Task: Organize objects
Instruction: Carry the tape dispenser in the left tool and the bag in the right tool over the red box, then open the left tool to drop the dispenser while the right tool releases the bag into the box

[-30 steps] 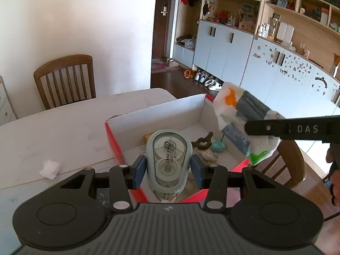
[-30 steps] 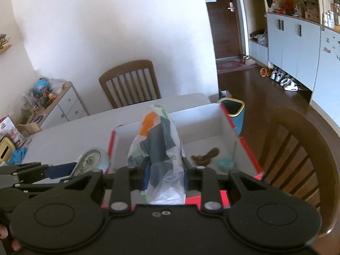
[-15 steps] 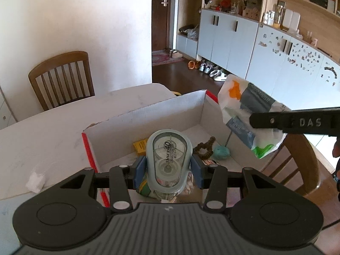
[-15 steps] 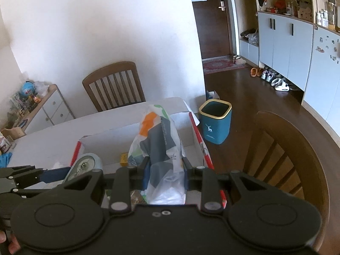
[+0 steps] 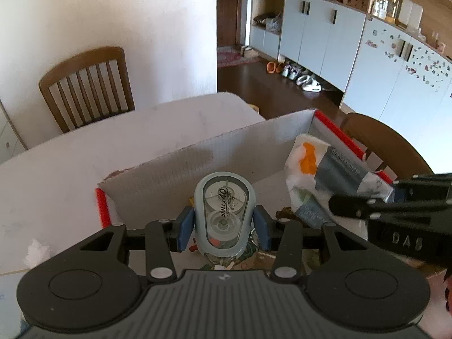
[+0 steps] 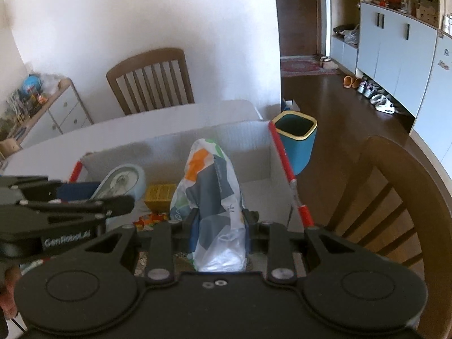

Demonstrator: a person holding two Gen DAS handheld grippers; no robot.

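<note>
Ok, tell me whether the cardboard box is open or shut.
Open. The cardboard box has no lid over it; its inside floor and a yellow packet lying there show.

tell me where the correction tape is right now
The correction tape is clamped in the left gripper, over the cardboard box, left of the plastic packet in the right gripper.

Clutter [image 5: 226,262] beneath; open box [image 5: 254,141] floor beyond

A wooden chair [image 6: 149,80] faces the wall, a teal bin [image 6: 295,142] nearby, shoes [image 6: 375,97] blurry.
</note>
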